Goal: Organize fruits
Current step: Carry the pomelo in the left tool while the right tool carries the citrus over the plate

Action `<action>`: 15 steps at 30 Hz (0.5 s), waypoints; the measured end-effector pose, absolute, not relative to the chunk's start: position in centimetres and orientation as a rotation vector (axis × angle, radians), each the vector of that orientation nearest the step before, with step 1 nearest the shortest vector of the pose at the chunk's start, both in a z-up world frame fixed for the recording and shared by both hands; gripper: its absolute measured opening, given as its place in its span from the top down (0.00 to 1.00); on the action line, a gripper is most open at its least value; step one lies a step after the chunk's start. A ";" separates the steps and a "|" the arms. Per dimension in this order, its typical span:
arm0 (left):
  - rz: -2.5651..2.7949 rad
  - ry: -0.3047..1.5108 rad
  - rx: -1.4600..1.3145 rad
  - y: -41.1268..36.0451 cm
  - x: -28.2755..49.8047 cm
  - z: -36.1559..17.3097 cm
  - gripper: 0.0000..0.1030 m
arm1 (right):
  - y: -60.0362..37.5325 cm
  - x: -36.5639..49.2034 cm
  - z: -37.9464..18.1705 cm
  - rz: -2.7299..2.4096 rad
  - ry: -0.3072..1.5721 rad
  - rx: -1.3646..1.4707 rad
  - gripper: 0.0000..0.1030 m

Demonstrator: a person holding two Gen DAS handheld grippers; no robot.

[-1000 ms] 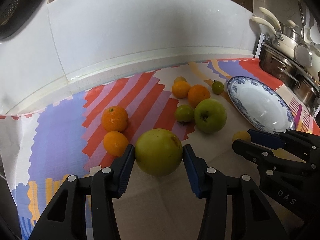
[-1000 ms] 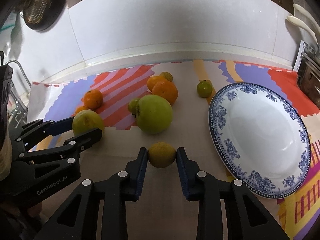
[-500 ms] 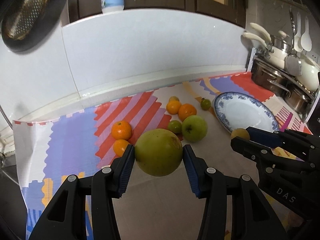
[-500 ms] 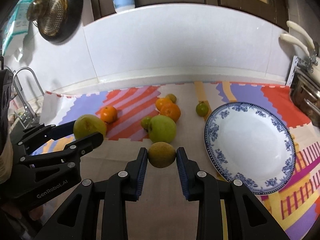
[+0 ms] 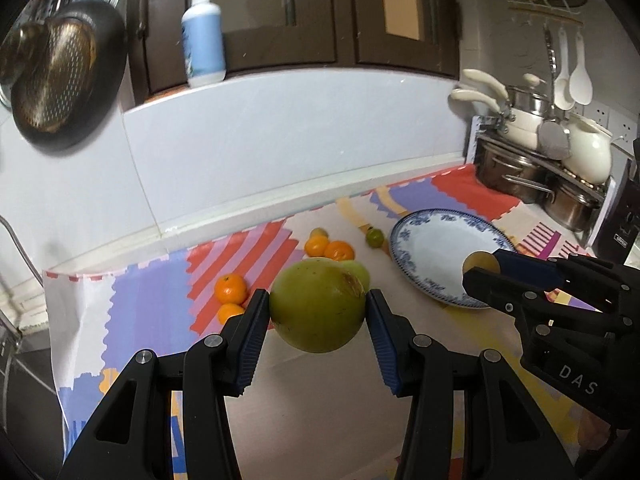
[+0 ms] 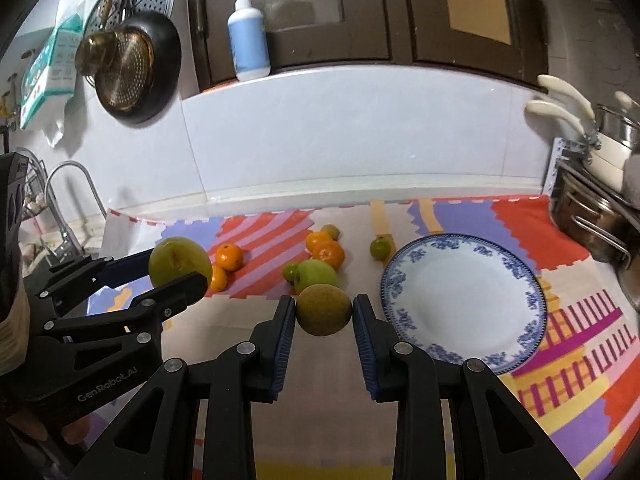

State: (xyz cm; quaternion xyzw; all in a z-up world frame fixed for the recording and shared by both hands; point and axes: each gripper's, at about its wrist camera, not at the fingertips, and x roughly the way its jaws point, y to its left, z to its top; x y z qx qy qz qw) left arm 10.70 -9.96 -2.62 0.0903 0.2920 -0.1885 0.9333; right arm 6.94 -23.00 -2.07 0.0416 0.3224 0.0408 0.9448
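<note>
kitchen counter under a bright patterned mat, white backsplash behind

White tiled wall, seemingly dark cabinets

A: Counter surface?
B: Mat, patterned in red, purple and yellow, across the lower frame.

A: On it, right of centre?
B: Plate, white, blue rim.

A: Centre?
B: Green apple, small green fruit at its left, two oranges behind.

A: Left?
B: Two more oranges. One small green fruit sits just left of the plate.
</note>
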 end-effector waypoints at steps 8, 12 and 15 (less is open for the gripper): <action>-0.435 0.562 0.193 -12.9 9.8 -1.3 0.53 | -25.5 5.3 -0.6 0.039 0.620 0.072 0.70; -0.471 0.563 0.190 -15.0 9.9 -0.9 0.53 | -27.3 5.0 0.1 0.015 0.605 0.076 0.70; -0.486 0.559 0.196 -16.4 10.1 -0.8 0.53 | -28.8 5.0 0.5 -0.007 0.595 0.078 0.70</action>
